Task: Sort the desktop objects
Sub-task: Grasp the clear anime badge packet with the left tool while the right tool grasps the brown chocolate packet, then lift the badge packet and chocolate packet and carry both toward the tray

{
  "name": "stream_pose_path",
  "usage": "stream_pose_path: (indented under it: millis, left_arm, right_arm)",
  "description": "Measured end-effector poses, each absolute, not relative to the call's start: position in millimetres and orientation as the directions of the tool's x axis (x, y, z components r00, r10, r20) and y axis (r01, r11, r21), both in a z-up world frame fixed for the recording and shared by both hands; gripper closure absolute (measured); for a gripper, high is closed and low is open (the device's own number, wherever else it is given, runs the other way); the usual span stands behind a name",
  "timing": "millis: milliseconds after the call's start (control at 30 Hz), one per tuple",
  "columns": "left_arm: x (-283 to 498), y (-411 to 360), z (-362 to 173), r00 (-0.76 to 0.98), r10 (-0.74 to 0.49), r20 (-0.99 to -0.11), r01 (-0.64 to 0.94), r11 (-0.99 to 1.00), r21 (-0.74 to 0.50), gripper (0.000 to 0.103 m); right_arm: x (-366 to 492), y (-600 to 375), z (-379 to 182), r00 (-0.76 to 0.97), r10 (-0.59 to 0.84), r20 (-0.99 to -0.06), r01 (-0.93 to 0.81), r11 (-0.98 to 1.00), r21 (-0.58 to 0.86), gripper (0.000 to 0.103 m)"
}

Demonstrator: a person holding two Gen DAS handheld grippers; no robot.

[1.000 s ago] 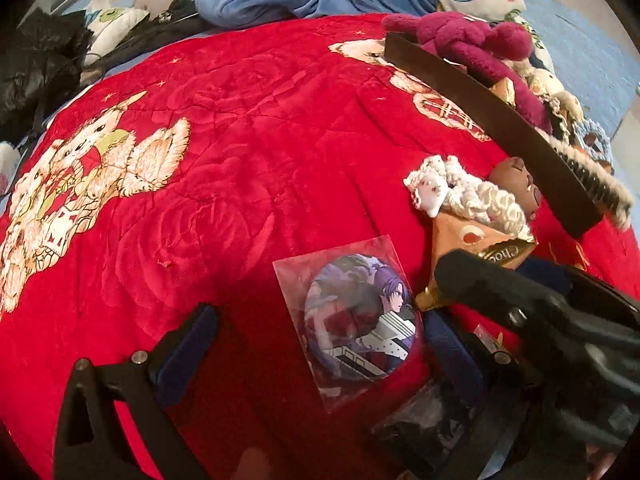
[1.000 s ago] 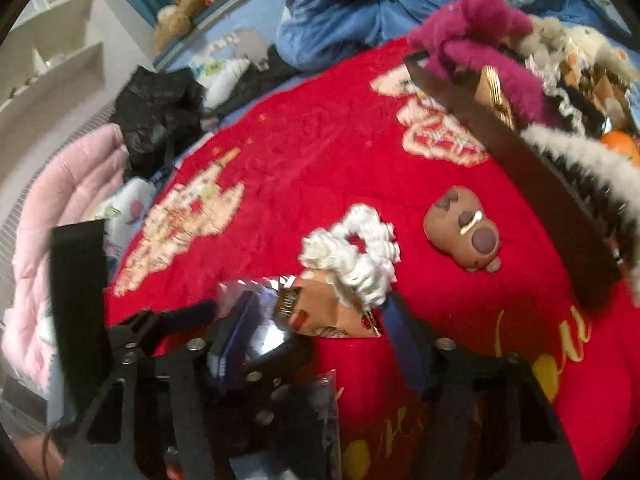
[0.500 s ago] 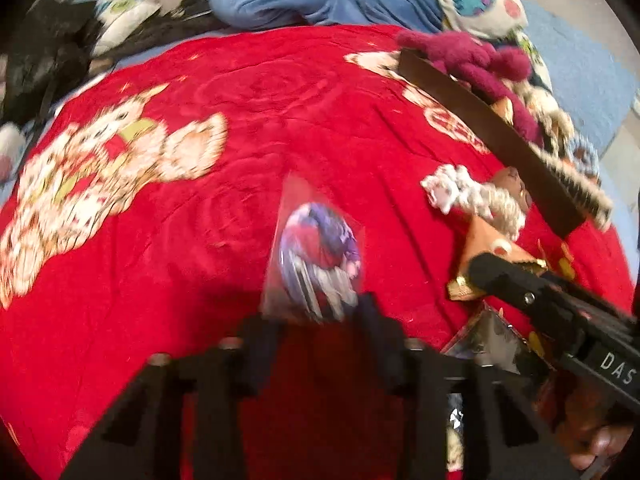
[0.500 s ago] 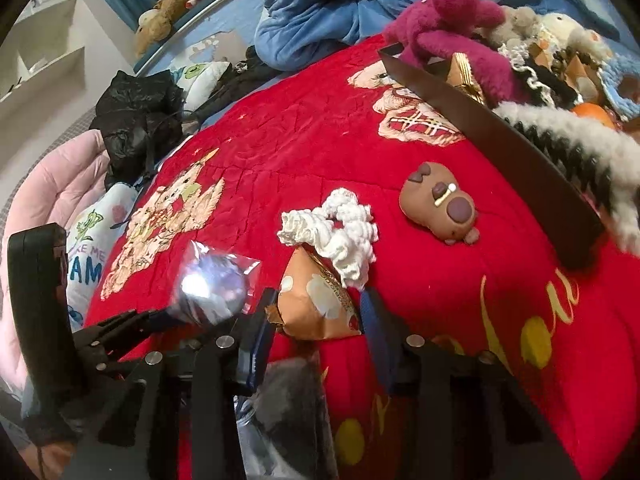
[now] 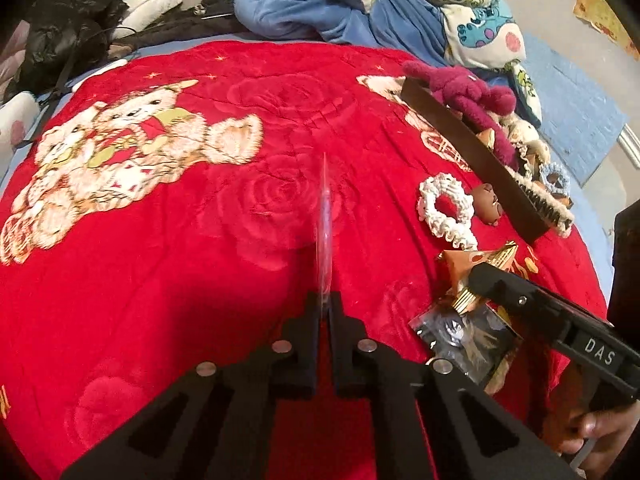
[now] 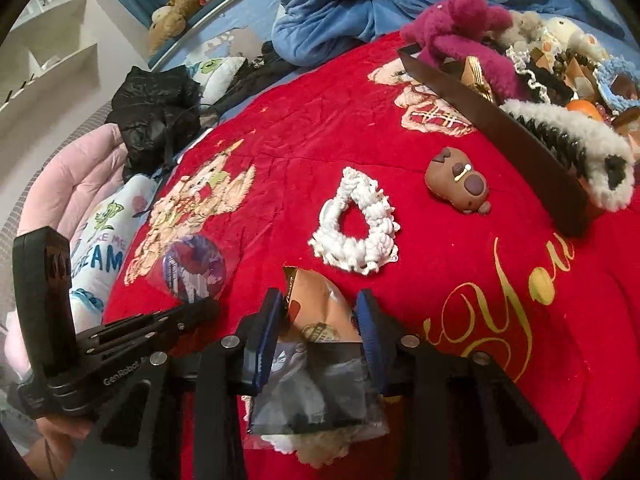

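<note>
My left gripper (image 5: 325,300) is shut on a round picture badge in a clear sleeve (image 5: 325,232), held edge-on above the red blanket (image 5: 160,280). The right wrist view shows the badge's (image 6: 193,268) face beyond the left gripper (image 6: 208,306). My right gripper (image 6: 318,296) has an orange-brown packet (image 6: 320,312) between its blue pads, and its jaws are closing against the packet's sides. A clear bag of dark bits (image 6: 316,396) lies under the packet. A white scrunchie (image 6: 354,236) and a brown animal toy (image 6: 458,186) lie beyond.
A dark brown box wall (image 6: 500,128) runs along the right, with a magenta plush (image 6: 452,28), a fluffy hair claw (image 6: 572,140) and several small items behind it. Blue bedding (image 5: 320,8) and a black bag (image 6: 156,116) border the blanket's far side.
The left jaws shut on the badge sleeve and lifted it off the blanket, turning it edge-on. The right jaws narrowed around the packet, which has come away from the scrunchie.
</note>
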State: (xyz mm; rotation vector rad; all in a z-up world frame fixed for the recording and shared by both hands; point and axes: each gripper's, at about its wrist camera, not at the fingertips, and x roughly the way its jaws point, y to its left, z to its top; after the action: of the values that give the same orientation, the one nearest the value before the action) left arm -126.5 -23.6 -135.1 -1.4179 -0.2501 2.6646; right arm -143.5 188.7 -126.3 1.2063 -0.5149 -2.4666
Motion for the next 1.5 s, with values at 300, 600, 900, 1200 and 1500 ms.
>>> stream_pose_path:
  millis: [300, 600, 900, 1200, 1500]
  left_arm:
    - [-115.6, -30.5, -118.7, -0.588, 0.166, -0.792, -0.020, -0.981, -0.191, 0.099]
    - [-96.3, -22.5, -109.6, -0.601, 0.177, -0.780, -0.035, -0.980, -0.195, 0.099]
    - [-73.4, -4.8, -98.0, -0.600, 0.232, -0.766, -0.094, -0.971, -0.220, 0.099]
    - [-51.9, 45.1, -90.2, -0.564, 0.337, -0.753, -0.225, -0.941, -0.253, 0.099]
    - [-47.3, 101.9, -87.1, -0.491, 0.438, -0.753, -0.381, -0.885, -0.267, 0.099]
  right_arm:
    - [-135.9, 180.6, -117.1, -0.581, -0.458, -0.672, 0.181, -0.878, 0.443, 0.067]
    - [-121.5, 181.5, -106.0, -0.604, -0.444, -0.662, 0.184, -0.886, 0.426, 0.067]
    - [-100.1, 202.8, -102.3, -0.630, -0.415, -0.656, 0.130, -0.890, 0.438, 0.067]
    - [-73.7, 238.8, -94.5, -0.671, -0.354, -0.652, 0.064, -0.903, 0.424, 0.067]
    - [-32.6, 295.3, -93.1, -0.732, -0.238, -0.639, -0.085, -0.898, 0.432, 0.067]
